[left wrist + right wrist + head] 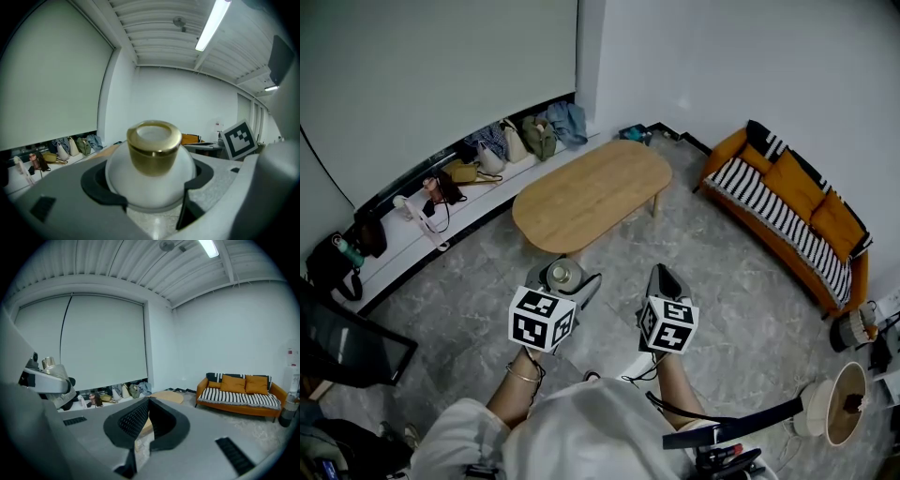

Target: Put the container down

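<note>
A white round container (150,180) with a gold cap (154,146) sits upright between the jaws of my left gripper (149,187), which is shut on it. In the head view the container (561,275) is held in the air in front of the person, just short of the near end of the oval wooden table (592,193). My right gripper (664,281) hangs beside it to the right, and its black pads (133,420) meet with nothing between them. The left gripper with the gold cap (48,363) shows at the left edge of the right gripper view.
An orange sofa (787,211) with a striped throw stands at the right wall. Bags and shoes (492,152) line a low ledge along the back-left wall. A dark monitor (337,342) is at the left, a fan (834,405) at the lower right. Grey tiled floor (722,291) surrounds the table.
</note>
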`<state>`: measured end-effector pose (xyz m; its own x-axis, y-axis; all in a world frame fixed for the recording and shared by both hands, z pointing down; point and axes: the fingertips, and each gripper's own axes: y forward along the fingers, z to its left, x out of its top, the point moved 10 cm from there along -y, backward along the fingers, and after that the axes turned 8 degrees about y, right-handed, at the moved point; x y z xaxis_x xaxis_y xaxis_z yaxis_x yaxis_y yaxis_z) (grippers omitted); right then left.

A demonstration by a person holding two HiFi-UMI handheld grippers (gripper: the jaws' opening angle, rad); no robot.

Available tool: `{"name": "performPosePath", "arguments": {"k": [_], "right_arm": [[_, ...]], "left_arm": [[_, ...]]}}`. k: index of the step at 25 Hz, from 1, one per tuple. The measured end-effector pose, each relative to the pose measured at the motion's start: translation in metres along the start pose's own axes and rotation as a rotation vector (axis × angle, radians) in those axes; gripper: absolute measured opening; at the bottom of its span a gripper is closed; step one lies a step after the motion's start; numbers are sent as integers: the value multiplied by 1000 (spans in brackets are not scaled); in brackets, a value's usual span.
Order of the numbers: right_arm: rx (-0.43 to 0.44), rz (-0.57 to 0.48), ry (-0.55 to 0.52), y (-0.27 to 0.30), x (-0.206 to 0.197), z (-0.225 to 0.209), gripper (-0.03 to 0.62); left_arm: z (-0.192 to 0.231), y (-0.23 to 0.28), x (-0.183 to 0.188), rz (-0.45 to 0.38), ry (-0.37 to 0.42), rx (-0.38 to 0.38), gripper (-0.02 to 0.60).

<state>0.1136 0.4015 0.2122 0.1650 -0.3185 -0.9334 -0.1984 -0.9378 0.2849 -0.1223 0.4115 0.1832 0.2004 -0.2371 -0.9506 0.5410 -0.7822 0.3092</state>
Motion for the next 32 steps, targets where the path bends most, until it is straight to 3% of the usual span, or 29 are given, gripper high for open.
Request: {"name": "performPosePath", "arguments": {"k": [14, 32], "right_arm": [[31, 5, -3, 75, 31, -42, 23], [5, 19, 41, 121, 30, -82, 23]], "left_arm": [[24, 82, 27, -5, -4, 9, 344], [45, 147, 25, 30, -13, -15, 344]]}}
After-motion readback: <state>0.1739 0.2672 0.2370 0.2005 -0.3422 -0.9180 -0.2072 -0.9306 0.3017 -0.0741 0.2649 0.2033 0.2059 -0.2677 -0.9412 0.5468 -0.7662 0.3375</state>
